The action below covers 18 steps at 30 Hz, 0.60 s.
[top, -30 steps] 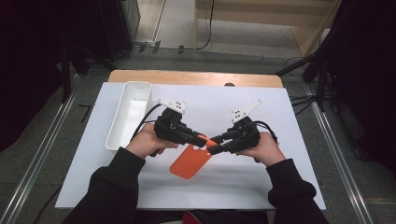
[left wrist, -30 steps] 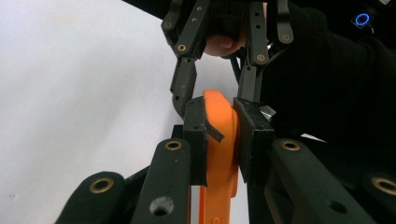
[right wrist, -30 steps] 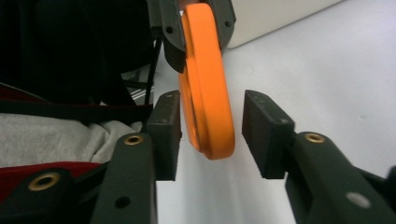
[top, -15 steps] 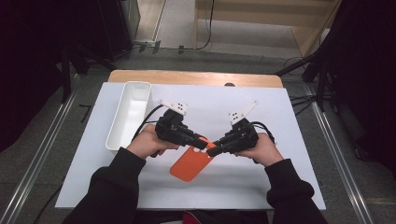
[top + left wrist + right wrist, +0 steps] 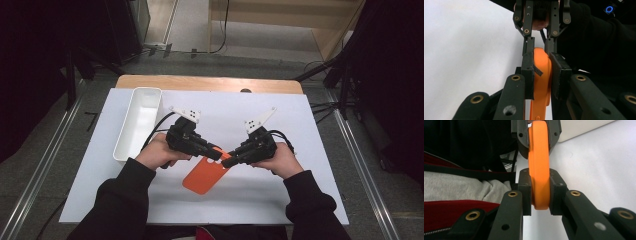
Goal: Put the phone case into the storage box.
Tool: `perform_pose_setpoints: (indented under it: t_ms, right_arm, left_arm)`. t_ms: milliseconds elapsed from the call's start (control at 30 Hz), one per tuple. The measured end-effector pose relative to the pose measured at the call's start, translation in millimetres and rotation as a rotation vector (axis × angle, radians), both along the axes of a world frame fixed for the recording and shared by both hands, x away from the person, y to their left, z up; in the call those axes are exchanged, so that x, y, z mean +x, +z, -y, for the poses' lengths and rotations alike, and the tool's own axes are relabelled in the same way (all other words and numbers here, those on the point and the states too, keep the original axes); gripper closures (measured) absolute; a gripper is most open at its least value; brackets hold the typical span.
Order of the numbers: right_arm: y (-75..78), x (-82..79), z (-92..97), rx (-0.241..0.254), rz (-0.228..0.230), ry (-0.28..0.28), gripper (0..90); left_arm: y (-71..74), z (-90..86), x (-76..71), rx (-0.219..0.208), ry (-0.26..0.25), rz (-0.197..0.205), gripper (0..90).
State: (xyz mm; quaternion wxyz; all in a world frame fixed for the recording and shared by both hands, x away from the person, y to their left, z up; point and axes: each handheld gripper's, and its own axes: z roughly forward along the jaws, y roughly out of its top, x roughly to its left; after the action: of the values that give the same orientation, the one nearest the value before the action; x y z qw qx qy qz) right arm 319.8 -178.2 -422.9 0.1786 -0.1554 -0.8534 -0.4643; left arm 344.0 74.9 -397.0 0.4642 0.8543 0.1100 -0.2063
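High view first: your left gripper (image 5: pixel 216 154) is clamped on the upper edge of the orange case (image 5: pixel 202 175), with the white tray (image 5: pixel 129 142) off to its outer side. Your right gripper (image 5: pixel 226 162), whose jaws have just been closing, now pinches that same edge right beside the left one, tips nearly touching. Left gripper view has the case (image 5: pixel 541 82) edge-on between your pads; right gripper view shows the case (image 5: pixel 539 177) squeezed likewise.

Grey floor (image 5: pixel 200 30), perhaps wooden furniture (image 5: pixel 280 12) behind.
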Motion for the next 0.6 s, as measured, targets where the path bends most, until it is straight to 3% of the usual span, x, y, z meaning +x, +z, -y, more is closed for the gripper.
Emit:
perform_pose_setpoints:
  t_ms: [167,300,400,600]
  right_arm:
    - [0.1,-0.3,-0.1,-0.004,-0.002,0.005,75.0]
    - [-0.2,0.1,0.6,-0.02,-0.005,-0.002,75.2]
    - [1.3,0.0,2.0,-0.021,-0.008,-0.014,75.2]
    - [3.7,1.7,4.8,-0.024,-0.038,-0.047,75.2]
  left_arm:
    - [-0.6,0.5,0.6,0.003,0.0,0.002,70.4]
    - [0.4,0.6,-0.6,-0.008,0.008,0.025,51.7]
    - [1.5,0.0,0.7,-0.02,0.039,0.039,40.3]
    - [4.7,-3.6,2.8,-0.049,0.12,0.072,28.4]
